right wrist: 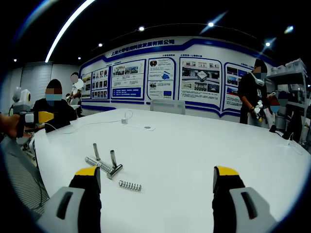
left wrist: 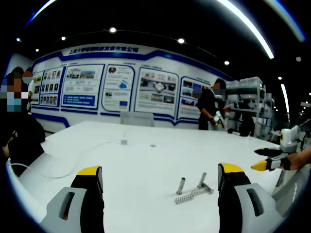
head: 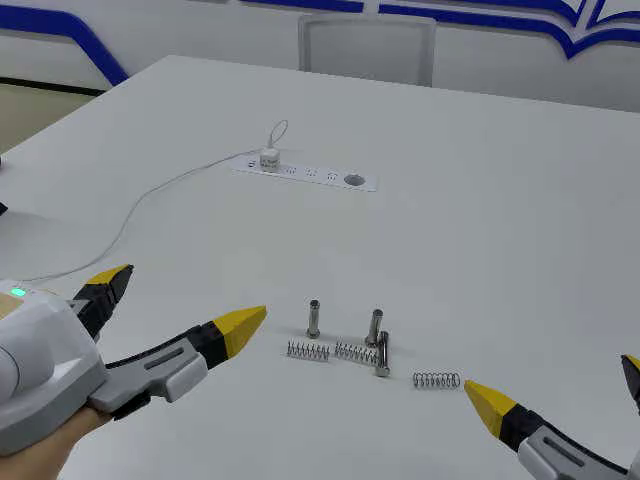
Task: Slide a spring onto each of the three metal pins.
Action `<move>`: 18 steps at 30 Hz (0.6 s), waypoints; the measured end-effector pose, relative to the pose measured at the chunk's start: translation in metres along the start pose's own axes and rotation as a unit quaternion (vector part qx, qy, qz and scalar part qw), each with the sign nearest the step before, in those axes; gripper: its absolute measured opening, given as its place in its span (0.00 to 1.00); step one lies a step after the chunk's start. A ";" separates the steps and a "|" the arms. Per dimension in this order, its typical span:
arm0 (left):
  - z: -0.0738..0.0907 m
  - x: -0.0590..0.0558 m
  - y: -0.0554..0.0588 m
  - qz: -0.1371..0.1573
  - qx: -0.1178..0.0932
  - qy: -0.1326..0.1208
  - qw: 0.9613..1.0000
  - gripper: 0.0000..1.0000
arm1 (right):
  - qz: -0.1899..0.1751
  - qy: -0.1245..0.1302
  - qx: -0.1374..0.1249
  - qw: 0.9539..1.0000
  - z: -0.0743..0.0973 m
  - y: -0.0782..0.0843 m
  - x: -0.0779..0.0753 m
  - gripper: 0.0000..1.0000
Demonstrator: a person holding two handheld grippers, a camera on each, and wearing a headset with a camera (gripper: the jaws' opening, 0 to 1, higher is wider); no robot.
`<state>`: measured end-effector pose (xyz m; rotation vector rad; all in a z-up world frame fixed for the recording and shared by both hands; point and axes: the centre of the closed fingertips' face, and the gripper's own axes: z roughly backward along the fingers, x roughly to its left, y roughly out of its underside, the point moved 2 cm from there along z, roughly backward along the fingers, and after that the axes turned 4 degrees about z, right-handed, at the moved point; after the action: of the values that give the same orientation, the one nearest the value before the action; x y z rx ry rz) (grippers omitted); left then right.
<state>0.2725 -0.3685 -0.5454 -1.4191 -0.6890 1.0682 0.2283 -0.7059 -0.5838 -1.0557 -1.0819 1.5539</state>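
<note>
surface (head: 480, 200): white and broad; carries every item listed below.
left gripper (head: 180, 298): at 8 o'clock from the pin cluster in the head view; yellow-tipped jaws spread wide, holding nothing, apart from the pins and springs.
cable (head: 130, 215): white; runs in from 9 o'clock across the surface to the power strip.
power strip (head: 305, 172): white and flat, at 11 o'clock from the pins and well apart; a small white plug (head: 268, 157) sits at its left end.
chair (head: 366, 45): grey back, at 12 o'clock beyond the far edge of the surface.
left pin (head: 314, 318): metal, standing upright on the surface.
left spring (head: 308, 351): lying loose, just at 6 o'clock from the left pin.
middle spring (head: 356, 352): lying loose between the left spring and the right pin; cannot tell whether its right end touches that pin.
middle pin (head: 374, 327): metal, upright, at 3 o'clock from the left pin.
right pin (head: 383, 353): metal, lying on its side in the gripper views, just at 5 o'clock from the middle pin.
right spring (head: 437, 380): lying loose and alone, at 4 o'clock from the right pin, near a tip of the right gripper.
right gripper (head: 560, 385): at 4 o'clock from the pin cluster; jaws spread wide, holding nothing.
</note>
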 end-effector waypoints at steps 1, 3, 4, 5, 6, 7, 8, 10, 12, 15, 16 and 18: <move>0.000 -0.001 0.000 -0.001 0.000 0.001 1.000 1.00 | 0.000 0.000 0.001 1.000 0.000 0.000 0.000 0.97; 0.000 -0.001 0.001 -0.001 0.002 0.001 1.000 1.00 | -0.001 -0.003 0.005 1.000 0.000 0.002 0.001 0.97; 0.000 -0.001 0.001 -0.001 0.003 0.001 1.000 1.00 | -0.001 -0.003 0.004 1.000 -0.001 0.002 0.001 0.97; 0.000 -0.001 0.001 -0.002 0.003 0.001 1.000 1.00 | -0.001 -0.003 0.004 1.000 -0.001 0.002 0.001 0.97; 0.000 -0.001 0.001 -0.004 0.003 0.001 1.000 1.00 | 0.000 -0.003 0.004 1.000 -0.001 0.001 0.001 0.97; 0.000 -0.002 0.001 -0.006 0.003 0.001 1.000 1.00 | 0.000 -0.003 0.004 1.000 -0.001 0.001 0.001 0.97; 0.000 -0.002 0.001 -0.009 0.005 0.001 1.000 1.00 | -0.001 -0.003 0.004 1.000 -0.001 0.001 0.001 0.97; 0.000 -0.002 0.002 -0.009 0.007 0.002 1.000 1.00 | -0.003 -0.003 0.004 1.000 -0.001 0.001 0.001 0.97; -0.001 -0.003 0.004 -0.011 0.013 0.003 1.000 1.00 | -0.004 -0.005 0.007 1.000 -0.001 0.003 0.001 0.97; -0.001 -0.004 0.004 -0.017 0.016 0.003 1.000 1.00 | -0.007 -0.005 0.007 1.000 -0.001 0.003 0.001 0.96; -0.001 -0.004 0.004 -0.018 0.016 0.003 1.000 1.00 | -0.007 -0.005 0.007 1.000 -0.001 0.003 0.001 0.96; -0.001 -0.004 0.004 -0.019 0.016 0.003 1.000 1.00 | -0.010 -0.004 0.006 1.000 -0.001 0.003 0.000 0.96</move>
<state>0.2711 -0.3729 -0.5488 -1.3753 -0.6891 1.0414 0.2284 -0.7058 -0.5866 -1.0282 -1.0855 1.5483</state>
